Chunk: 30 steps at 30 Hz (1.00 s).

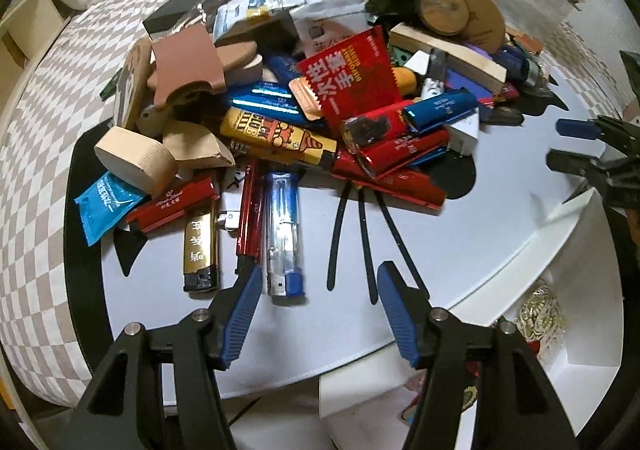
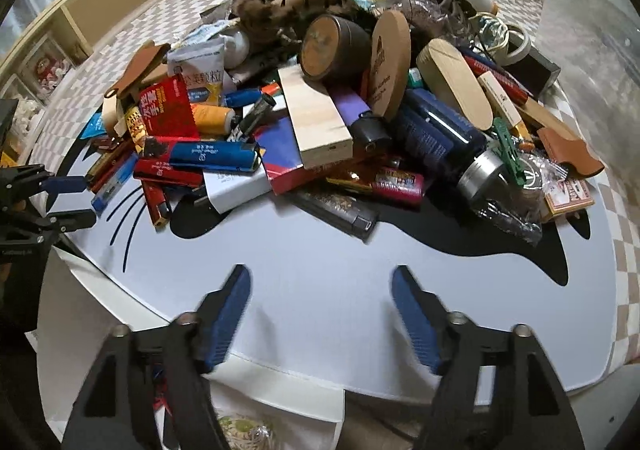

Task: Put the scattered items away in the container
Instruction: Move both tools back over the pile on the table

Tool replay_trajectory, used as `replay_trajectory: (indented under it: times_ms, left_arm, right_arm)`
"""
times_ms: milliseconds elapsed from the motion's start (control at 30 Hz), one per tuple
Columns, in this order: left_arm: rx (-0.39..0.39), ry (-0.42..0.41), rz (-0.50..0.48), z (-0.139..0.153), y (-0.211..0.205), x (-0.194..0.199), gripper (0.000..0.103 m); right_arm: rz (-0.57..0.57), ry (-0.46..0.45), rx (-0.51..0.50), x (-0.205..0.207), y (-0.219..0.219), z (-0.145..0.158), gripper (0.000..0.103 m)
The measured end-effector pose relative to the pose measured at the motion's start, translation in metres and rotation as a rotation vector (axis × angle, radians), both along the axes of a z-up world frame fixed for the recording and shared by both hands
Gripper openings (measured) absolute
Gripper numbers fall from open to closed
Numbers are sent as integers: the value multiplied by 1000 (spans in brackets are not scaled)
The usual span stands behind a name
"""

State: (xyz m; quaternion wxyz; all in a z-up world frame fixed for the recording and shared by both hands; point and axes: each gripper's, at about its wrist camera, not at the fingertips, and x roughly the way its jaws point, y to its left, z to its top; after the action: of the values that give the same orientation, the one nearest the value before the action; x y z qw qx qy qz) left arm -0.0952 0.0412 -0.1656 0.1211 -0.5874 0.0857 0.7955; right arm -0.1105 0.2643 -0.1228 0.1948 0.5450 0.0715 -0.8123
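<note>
A heap of scattered items lies on a white mat (image 1: 460,226) with a black cat drawing. It holds lighters, packets, wood blocks and tins. My left gripper (image 1: 318,278) is open and empty, just in front of a clear lighter with a blue cap (image 1: 283,234) and a gold lighter (image 1: 201,246). My right gripper (image 2: 322,282) is open and empty over the bare mat (image 2: 320,250), short of a black lighter (image 2: 340,212) and a dark blue bottle (image 2: 444,138). A white container (image 1: 568,322) sits below the mat's near edge, with a few items inside.
The mat lies on a checked cloth (image 1: 36,154). A red packet (image 1: 352,78), a wood block (image 2: 316,118) and a round tin (image 2: 332,48) top the heap. The right gripper shows in the left wrist view (image 1: 576,146); the left one shows in the right wrist view (image 2: 70,202).
</note>
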Motion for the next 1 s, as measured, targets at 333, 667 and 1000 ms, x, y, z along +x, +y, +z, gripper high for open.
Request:
replay_trajectory:
  times_ms: [333,667,1000]
  left_arm:
    - [-34,-26,2,-16,4,-8,60]
    - [-48,-29,9,-24,8,-12,76]
    - [-29,-16,36,-28,12,-16,98]
  right_arm:
    - [11,-32,-7,-3,-2,-10,97]
    - [18,-35,-80,-2,-5,-13,103]
    - [12,-82,-42,-14,-10,-21,103]
